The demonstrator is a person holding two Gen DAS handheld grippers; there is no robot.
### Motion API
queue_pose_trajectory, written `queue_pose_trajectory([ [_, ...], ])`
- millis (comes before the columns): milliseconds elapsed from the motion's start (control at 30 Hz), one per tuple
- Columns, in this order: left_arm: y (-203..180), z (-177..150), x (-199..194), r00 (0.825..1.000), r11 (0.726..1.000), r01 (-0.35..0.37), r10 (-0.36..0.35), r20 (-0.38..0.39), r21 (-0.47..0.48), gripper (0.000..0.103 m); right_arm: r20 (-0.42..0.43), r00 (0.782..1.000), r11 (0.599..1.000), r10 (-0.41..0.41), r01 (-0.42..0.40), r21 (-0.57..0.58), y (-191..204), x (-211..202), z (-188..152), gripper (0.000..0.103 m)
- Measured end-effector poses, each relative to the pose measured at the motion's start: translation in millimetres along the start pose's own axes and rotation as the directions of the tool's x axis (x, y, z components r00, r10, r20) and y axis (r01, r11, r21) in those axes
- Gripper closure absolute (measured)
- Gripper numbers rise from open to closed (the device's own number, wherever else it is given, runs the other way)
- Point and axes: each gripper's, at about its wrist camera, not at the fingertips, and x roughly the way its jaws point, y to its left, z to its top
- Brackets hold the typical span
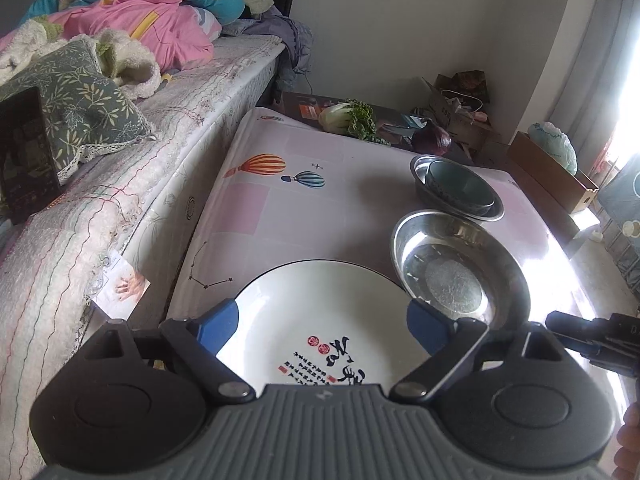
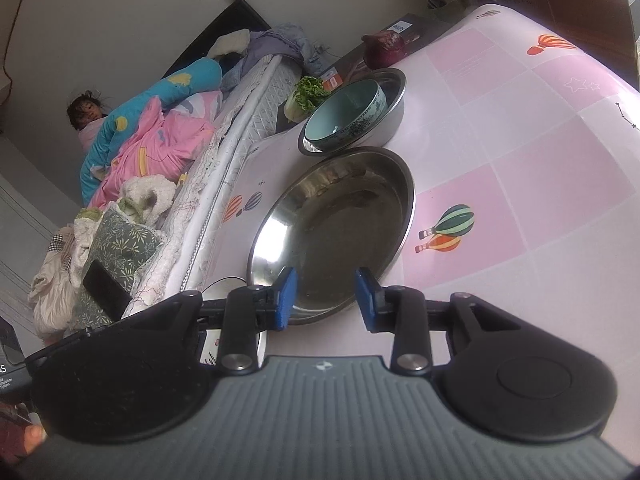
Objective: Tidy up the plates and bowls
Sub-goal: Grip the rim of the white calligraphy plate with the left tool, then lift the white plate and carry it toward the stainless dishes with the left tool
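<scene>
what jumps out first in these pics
A white plate with black calligraphy lies nearest, between the open left gripper. Beside it sits a big steel basin, with the right gripper open at its rim. Behind, a teal bowl nests in a steel bowl.

white plate — near edge hidden behind the left gripper

Both tools apart-jawed, empty
</scene>
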Motion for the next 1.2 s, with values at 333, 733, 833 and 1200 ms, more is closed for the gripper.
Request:
queue_pose_trajectory([
  [333,43,-32,11,0.996,0.996,-0.068,0.064,-0.06,-0.063,0.008,-0.136,0.99,0.999,0.024,-0.021,0.026,19,44,-58,0.07],
  [733,51,-19,44,0.997,0.997,-0.05,0.047,-0.065,-0.05,0.016,-0.18,0.982,0.998,0.062,-0.063,-0.003,45,77,-53,0.07],
  [833,52,-16,50,0.996,0.999,-0.04,0.037,-0.08,-0.037,0.025,-0.195,0.979,0.997,0.063,-0.07,-0.026,52,84,-51,0.07],
  [1200,47,-15,67,0.99,1.0,0.002,-0.006,-0.139,-0.024,0.061,-0.21,0.975,0.994,0.071,-0.087,-0.068,61,96,-48,0.074],
])
